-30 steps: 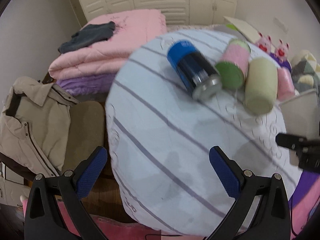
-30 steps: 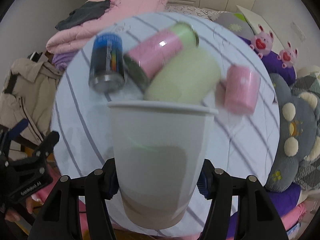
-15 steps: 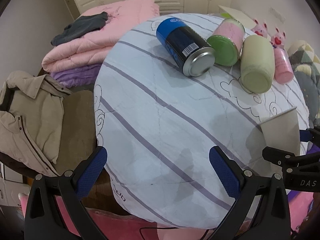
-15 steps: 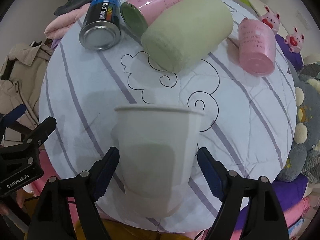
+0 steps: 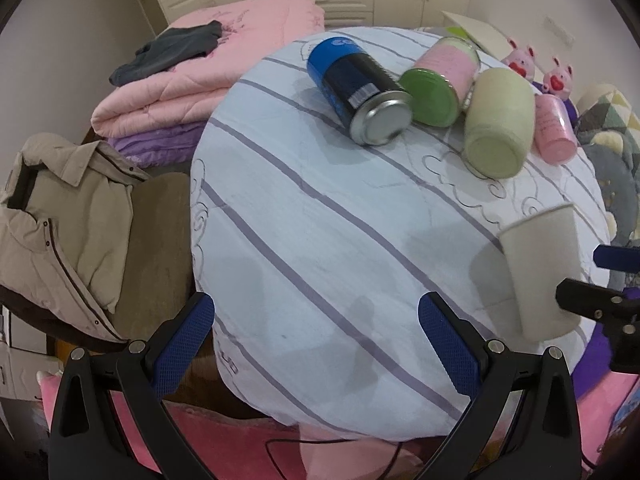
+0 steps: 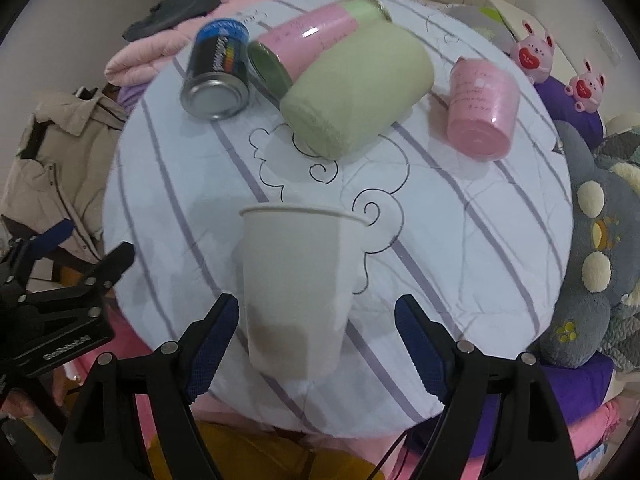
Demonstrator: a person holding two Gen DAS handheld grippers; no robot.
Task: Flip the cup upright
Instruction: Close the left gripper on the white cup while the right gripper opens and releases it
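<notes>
A white paper cup (image 6: 298, 288) stands upright, rim up, near the front edge of the round striped table (image 6: 460, 220). My right gripper (image 6: 318, 344) is open, its blue pads on either side of the cup's lower part with gaps showing. In the left wrist view the cup (image 5: 540, 268) stands at the right edge of the table (image 5: 320, 220), with the right gripper's fingers (image 5: 592, 300) beside it. My left gripper (image 5: 316, 344) is open and empty over the table's near edge.
Lying on their sides at the far part of the table: a blue can (image 6: 216, 68), a pink jar with a green lid (image 6: 308, 36), a pale green container (image 6: 356, 88), a pink cup (image 6: 480, 108). A beige jacket (image 5: 60, 216) lies left; plush toys (image 6: 588, 260) are right.
The right gripper lowered the cup onto the table and opened its jaws, letting go of it. The left gripper stayed open, with its view shifting slightly.
</notes>
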